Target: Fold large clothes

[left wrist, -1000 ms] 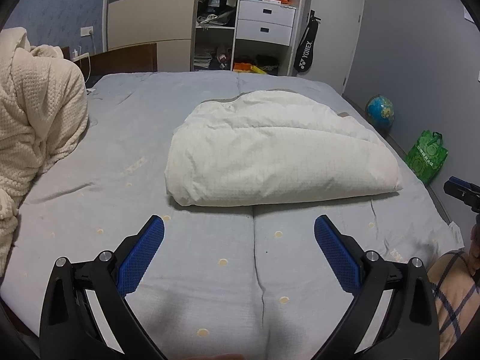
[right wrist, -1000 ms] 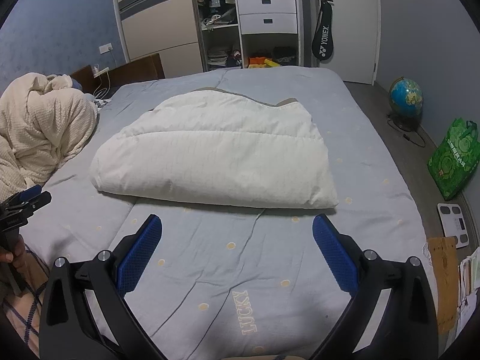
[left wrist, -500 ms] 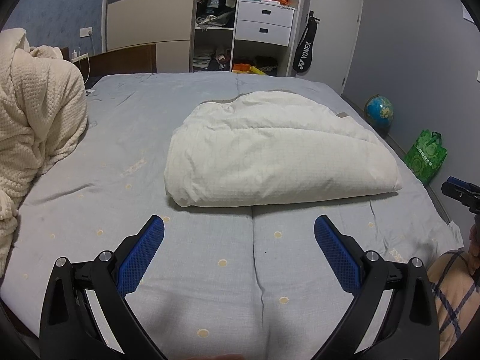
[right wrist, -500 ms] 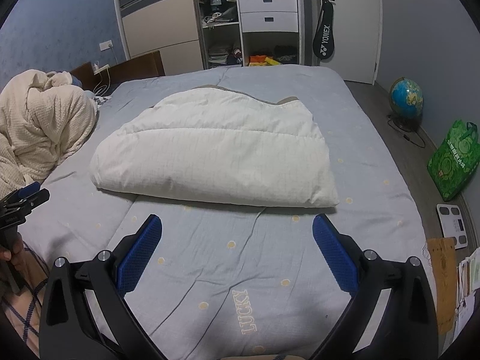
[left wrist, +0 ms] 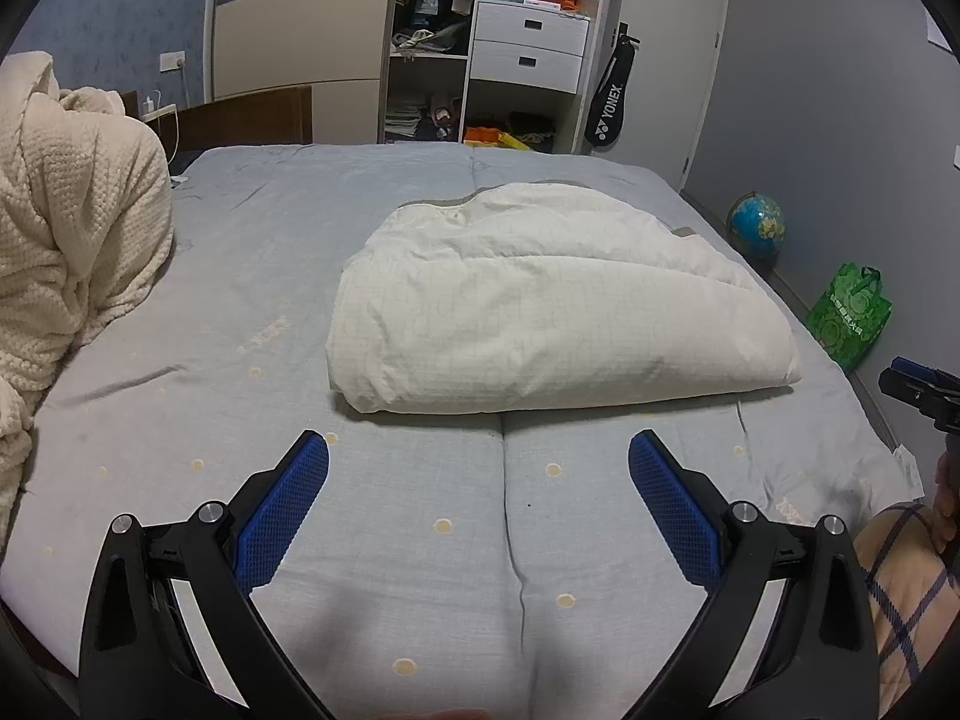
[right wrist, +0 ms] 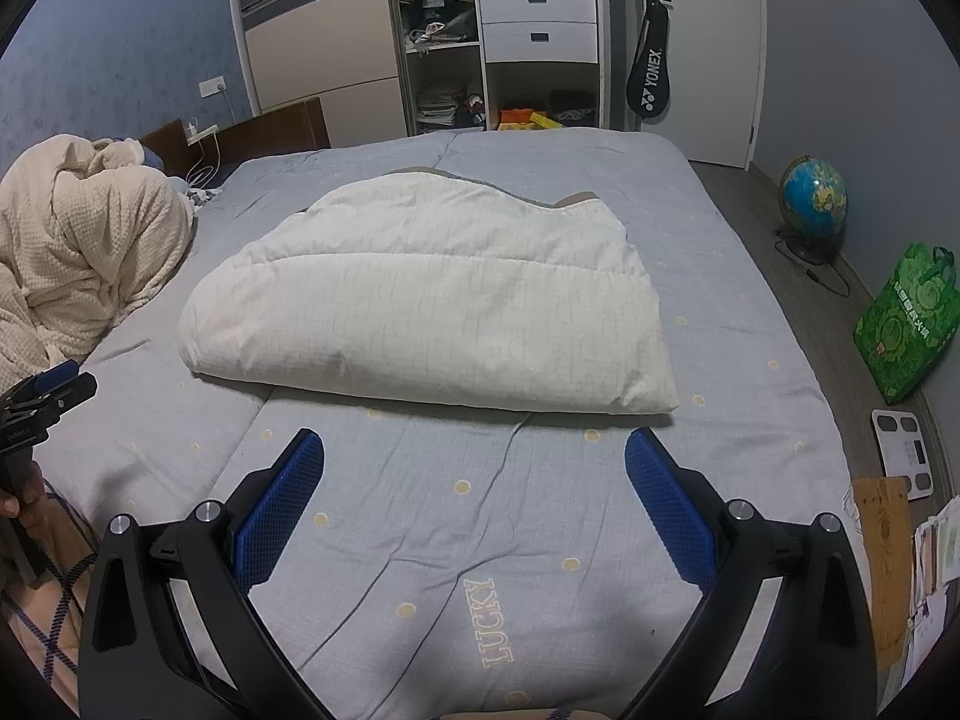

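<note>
Grey-blue walls and an open wardrobe [left wrist: 480, 60] fill the back of the bedroom, and the bed [left wrist: 252, 276] takes up nearly all of both views.

Starting at the tools: the left gripper [left wrist: 478, 468] hangs over the near edge of the mattress with its jaws wide apart and nothing between the blue pads [left wrist: 282, 510]. The right gripper [right wrist: 474, 468] does the same, jaws spread and empty, above the sheet where the word LUCKY [right wrist: 492, 624] is printed. Both point straight at the bundle, which looks to me like a pause to check the work, or the start of a reach, rather than a grasp.

Just beyond the jaws, in the middle of each frame, lies the white quilted garment [left wrist: 552, 312], already doubled into a thick, puffy slab with its rounded fold facing the person. It sits flat in the middle of the bed, clear of everything else, presumably so both ends stay reachable from this side. A brownish edge peeks out at its far side [right wrist: 576, 199]. I judge the folding is well along; whether another fold is meant, I cannot say.

Further out, a cream knitted blanket [left wrist: 66, 240] is heaped at the left of the frame, well apart from the garment. On the floor at the right stand a globe [right wrist: 813, 198] and a green bag [right wrist: 900, 324].
</note>
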The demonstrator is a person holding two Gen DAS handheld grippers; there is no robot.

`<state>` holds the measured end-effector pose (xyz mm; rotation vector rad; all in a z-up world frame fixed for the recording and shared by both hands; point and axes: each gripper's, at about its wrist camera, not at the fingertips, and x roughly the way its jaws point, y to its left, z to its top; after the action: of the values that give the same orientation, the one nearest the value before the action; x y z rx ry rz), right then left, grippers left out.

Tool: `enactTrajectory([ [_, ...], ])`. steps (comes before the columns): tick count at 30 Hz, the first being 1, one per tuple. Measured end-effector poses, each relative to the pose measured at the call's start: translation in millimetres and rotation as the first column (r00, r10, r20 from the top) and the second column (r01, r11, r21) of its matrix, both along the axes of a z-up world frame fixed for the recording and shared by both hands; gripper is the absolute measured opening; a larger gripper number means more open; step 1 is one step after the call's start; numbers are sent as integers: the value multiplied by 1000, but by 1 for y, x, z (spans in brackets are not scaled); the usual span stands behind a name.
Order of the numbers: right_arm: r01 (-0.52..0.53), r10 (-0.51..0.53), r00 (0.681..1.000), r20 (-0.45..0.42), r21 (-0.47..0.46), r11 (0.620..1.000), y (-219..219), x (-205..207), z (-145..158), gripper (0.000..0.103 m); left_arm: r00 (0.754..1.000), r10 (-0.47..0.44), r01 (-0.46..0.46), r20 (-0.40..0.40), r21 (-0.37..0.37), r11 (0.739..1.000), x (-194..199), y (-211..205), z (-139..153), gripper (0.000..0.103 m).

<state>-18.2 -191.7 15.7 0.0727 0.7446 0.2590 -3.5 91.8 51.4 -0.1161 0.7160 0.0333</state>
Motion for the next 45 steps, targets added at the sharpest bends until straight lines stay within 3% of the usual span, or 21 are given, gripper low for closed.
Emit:
enactTrajectory([
  [45, 3, -3, 1000, -1, 3, 1000, -1, -1, 1, 95, 1000, -7, 7, 0, -4, 1000, -1, -1, -1, 97],
])
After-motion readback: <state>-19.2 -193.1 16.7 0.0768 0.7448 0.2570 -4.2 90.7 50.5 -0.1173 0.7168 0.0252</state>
